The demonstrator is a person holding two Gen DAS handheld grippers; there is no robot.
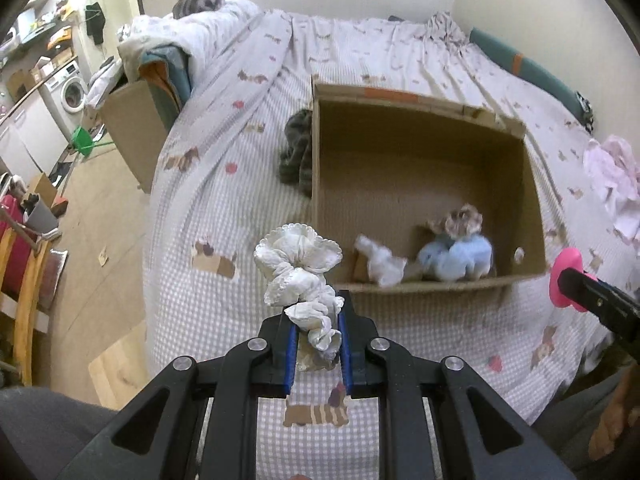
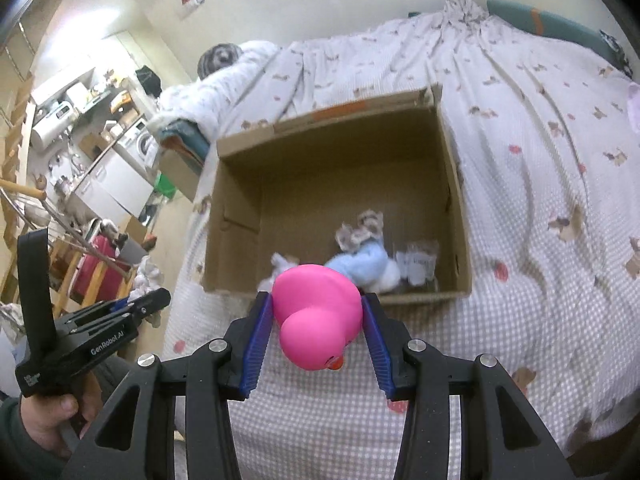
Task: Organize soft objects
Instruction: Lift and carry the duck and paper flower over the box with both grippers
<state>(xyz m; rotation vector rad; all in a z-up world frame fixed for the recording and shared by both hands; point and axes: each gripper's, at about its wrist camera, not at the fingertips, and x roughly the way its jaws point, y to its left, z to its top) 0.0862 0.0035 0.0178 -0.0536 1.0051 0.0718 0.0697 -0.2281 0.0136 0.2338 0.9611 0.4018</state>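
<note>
Task looked partway done: the box [image 1: 424, 148] on the bed [image 1: 224, 208] already held a blue plush [image 1: 456, 258], a white cloth [image 1: 380, 262], a brownish frilly piece [image 1: 460, 218] and what seemed a clear packet [image 2: 418, 264]. Left tongs [image 1: 318, 320] pinched a white scrunchie [image 1: 300, 272] just short of the box's near wall, right tongs [image 2: 318, 316] pinched a pink duck [image 2: 316, 312] over the near rim, neither dropped in yet. Still out on the bed: a grey striped cloth [image 1: 296, 152] touching the box's left wall and a pink garment [image 1: 612, 176] well to its right.
</note>
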